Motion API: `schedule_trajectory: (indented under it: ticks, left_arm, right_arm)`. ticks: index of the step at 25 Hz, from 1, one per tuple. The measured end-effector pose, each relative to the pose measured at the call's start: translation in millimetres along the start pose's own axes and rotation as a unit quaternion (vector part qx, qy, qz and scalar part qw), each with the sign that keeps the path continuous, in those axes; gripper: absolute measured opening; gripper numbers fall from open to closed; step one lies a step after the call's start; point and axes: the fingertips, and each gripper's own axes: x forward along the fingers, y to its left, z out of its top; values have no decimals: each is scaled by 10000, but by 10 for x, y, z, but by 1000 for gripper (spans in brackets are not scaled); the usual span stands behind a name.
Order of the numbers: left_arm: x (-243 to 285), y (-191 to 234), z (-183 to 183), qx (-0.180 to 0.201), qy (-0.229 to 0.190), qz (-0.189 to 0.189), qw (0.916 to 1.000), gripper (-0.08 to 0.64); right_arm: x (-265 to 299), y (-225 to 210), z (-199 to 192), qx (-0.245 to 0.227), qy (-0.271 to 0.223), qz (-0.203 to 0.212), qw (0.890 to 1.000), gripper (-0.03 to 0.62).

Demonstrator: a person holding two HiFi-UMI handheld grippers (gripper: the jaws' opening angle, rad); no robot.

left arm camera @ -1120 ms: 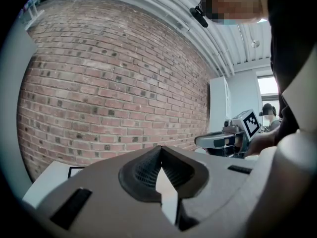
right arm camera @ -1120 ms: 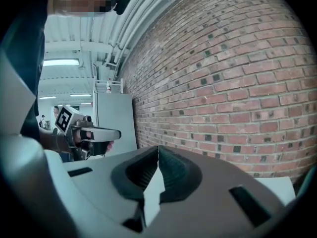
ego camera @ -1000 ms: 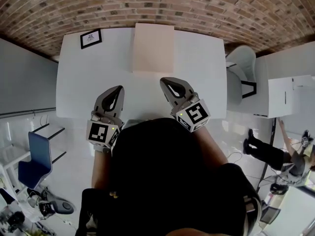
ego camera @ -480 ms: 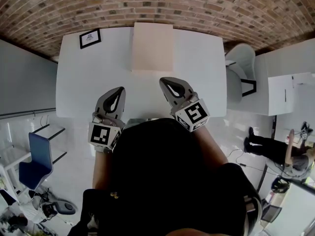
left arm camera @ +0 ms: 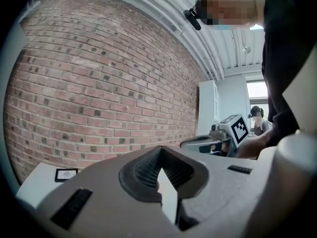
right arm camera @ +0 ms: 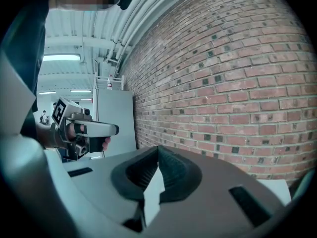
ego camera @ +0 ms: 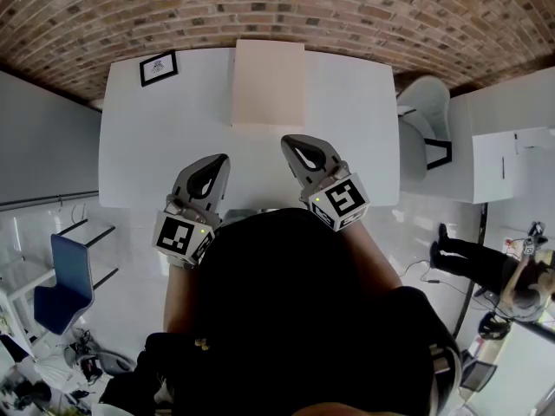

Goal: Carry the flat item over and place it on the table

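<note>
The flat item, a pale beige board point(ego camera: 268, 83), lies on the white table point(ego camera: 156, 146) at its far middle, against the brick wall side. Both grippers hover over the table's near edge, short of the board. In the head view my left gripper point(ego camera: 214, 161) is shut with nothing in it; the left gripper view shows its jaws point(left arm camera: 158, 151) meeting at the tip. My right gripper point(ego camera: 293, 144) is also shut and empty, with its jaws point(right arm camera: 157, 151) closed in the right gripper view. Each gripper shows in the other's view: the right gripper point(left arm camera: 218, 139) and the left gripper point(right arm camera: 91, 129).
A small black picture frame point(ego camera: 159, 68) lies at the table's far left corner. A white chair point(ego camera: 425, 115) and a white cabinet point(ego camera: 494, 167) stand to the right. A blue chair point(ego camera: 65, 284) is at lower left. A person point(ego camera: 486, 271) is at far right.
My left gripper has shifted slightly to the right. The right gripper has held still. The person at the far right has moved.
</note>
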Motion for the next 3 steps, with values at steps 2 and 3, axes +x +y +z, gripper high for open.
schedule_trajectory:
  ticks: [2,3]
  left_arm:
    - [17,-12,8,25,15,-8,10000,2]
    - [25,-14,13,36,22,-2,10000,2]
  right_arm:
    - [-4,-12,2,6,-9,-11,10000,12]
    - [-5,-17,3,9,-12,-16,10000,12]
